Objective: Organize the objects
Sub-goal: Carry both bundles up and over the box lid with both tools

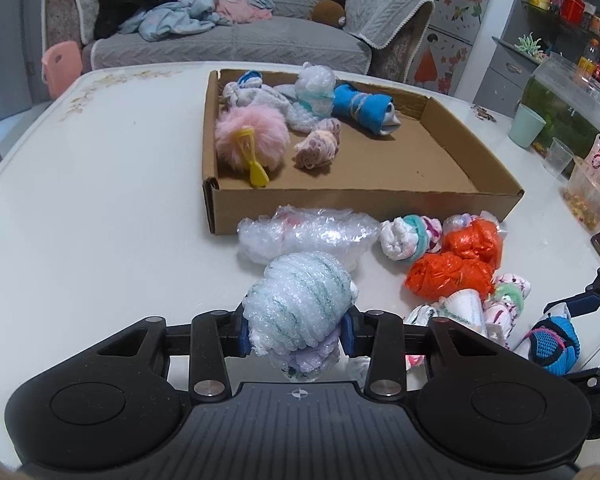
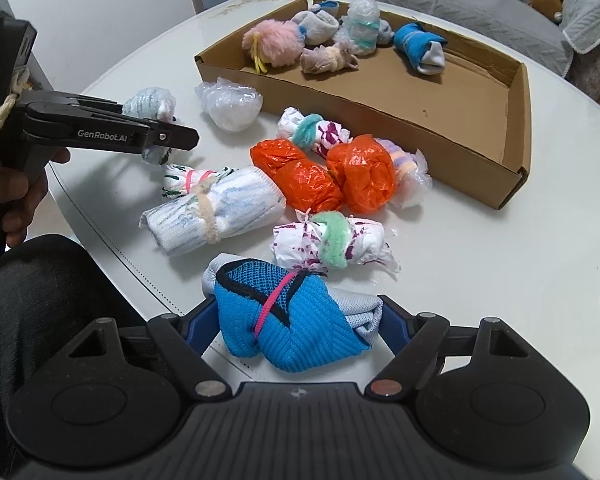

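The left claw (image 1: 296, 330) is clamped across the middle of a bubble-wrapped bundle with green stripes (image 1: 300, 304), held just above the white tabletop (image 1: 100, 200) in front of the shallow cardboard box (image 1: 380, 196) — it looks light and squashy, so a grip at its waist should hold. The right claw (image 2: 300, 330) pinches a soft blue knitted sock roll tied with a pink band (image 2: 296, 328) by its middle — limp, unlikely to slip
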`<action>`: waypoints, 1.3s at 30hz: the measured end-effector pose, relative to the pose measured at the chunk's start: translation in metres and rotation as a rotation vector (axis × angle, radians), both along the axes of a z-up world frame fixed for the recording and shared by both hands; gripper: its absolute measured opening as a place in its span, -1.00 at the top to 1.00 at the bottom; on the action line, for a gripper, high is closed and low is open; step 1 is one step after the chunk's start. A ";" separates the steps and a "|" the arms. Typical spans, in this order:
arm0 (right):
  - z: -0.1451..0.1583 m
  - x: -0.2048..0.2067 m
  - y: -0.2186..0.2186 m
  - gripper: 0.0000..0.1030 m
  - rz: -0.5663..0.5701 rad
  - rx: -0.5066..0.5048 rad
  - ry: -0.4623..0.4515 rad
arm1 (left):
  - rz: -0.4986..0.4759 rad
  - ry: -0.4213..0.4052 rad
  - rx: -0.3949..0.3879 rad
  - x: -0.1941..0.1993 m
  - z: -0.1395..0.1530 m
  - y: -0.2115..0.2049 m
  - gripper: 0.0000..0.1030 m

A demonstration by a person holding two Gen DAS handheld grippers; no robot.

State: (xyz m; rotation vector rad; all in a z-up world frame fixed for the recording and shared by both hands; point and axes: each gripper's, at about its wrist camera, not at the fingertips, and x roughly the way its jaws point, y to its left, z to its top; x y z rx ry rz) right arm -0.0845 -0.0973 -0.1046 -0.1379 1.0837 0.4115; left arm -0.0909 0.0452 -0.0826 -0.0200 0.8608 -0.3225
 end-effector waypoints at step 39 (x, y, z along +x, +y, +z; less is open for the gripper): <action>0.103 0.105 -0.079 -0.50 0.013 -0.023 -0.364 | -0.300 -0.040 0.044 0.128 0.071 -0.128 0.09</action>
